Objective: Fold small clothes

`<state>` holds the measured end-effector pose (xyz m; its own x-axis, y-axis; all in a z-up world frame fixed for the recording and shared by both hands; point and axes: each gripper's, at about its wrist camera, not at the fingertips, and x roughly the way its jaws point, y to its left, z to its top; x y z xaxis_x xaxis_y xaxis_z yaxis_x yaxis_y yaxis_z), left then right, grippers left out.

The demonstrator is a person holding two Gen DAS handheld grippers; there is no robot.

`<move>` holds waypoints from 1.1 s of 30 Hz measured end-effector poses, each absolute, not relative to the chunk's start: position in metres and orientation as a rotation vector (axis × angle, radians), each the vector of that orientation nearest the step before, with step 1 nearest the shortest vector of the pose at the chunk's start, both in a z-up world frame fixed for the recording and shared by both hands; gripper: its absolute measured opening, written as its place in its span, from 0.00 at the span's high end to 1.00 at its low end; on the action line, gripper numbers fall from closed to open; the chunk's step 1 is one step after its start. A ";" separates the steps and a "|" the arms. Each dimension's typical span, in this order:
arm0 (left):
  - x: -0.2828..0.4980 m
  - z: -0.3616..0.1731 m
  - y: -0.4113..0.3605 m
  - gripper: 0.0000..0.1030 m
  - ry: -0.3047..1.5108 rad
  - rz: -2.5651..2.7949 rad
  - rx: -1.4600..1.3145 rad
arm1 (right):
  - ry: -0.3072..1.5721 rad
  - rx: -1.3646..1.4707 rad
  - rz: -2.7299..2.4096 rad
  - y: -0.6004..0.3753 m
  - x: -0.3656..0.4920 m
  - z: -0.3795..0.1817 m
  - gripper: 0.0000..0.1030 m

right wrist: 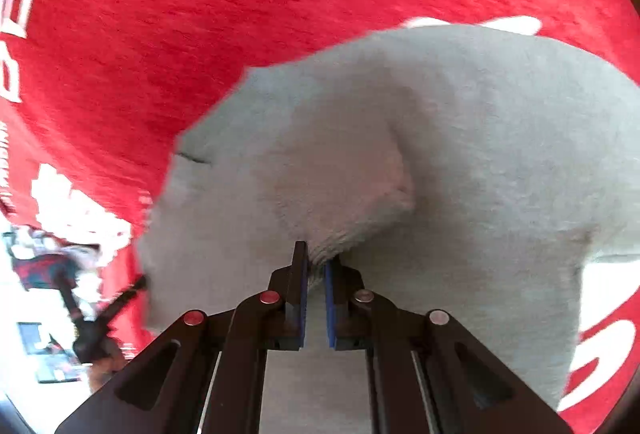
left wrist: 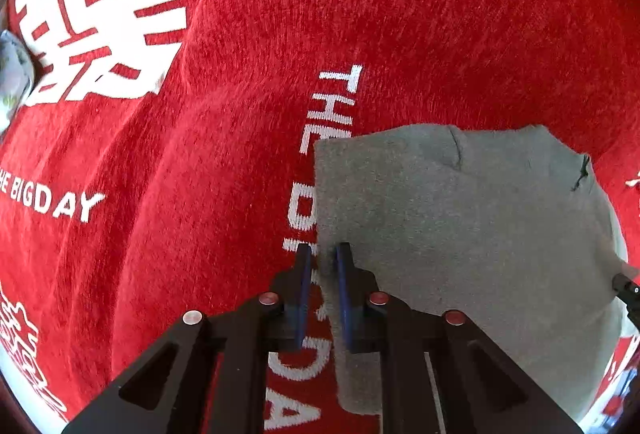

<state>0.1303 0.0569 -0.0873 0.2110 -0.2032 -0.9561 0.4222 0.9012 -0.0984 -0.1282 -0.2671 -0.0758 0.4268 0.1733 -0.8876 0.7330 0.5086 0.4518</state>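
Observation:
A small grey garment (left wrist: 460, 234) lies flat on a red cloth. My left gripper (left wrist: 324, 266) points steeply down at the garment's left edge. Its blue pads stand close together, with that edge caught between them. In the right wrist view the grey garment (right wrist: 440, 153) fills the middle, and my right gripper (right wrist: 316, 266) is shut on a raised, bunched fold of it. The other gripper shows as a dark shape at the garment's left edge (right wrist: 104, 314). A dark tip of the right gripper pokes in at the garment's right side (left wrist: 628, 290).
The red cloth (left wrist: 240, 33) with white lettering, "THE BIG DAY", covers the surface around the garment. A pale crumpled item (left wrist: 12, 65) sits at its far left edge. Beyond the cloth's left edge is bright, blurred clutter (right wrist: 40, 314).

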 end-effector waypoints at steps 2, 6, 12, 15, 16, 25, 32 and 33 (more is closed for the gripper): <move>0.130 -0.087 0.056 0.84 1.284 -0.433 0.205 | 1.103 1.057 -0.483 -0.273 -0.142 -0.084 0.92; 0.129 -0.082 0.067 0.84 1.263 -0.321 0.282 | 1.102 1.075 -0.621 -0.282 -0.166 -0.077 0.92; 0.101 -0.067 0.075 0.84 1.288 -0.350 0.313 | 1.114 1.117 -0.603 -0.288 -0.194 -0.069 0.80; 0.074 -0.054 0.063 0.84 1.290 -0.411 0.340 | 1.103 1.137 -0.578 -0.287 -0.204 -0.065 0.52; 0.073 -0.051 0.057 0.84 1.292 -0.431 0.348 | 1.099 1.137 -0.572 -0.287 -0.206 -0.063 0.51; 0.008 -0.032 -0.015 0.04 1.280 -0.587 0.390 | 1.061 1.166 -0.558 -0.292 -0.231 -0.056 0.43; -0.020 -0.026 -0.058 0.00 1.271 -0.592 0.450 | 0.981 1.230 -0.659 -0.327 -0.294 -0.053 0.38; -0.023 -0.026 -0.065 0.00 1.273 -0.594 0.453 | 0.961 1.259 -0.695 -0.336 -0.309 -0.055 0.38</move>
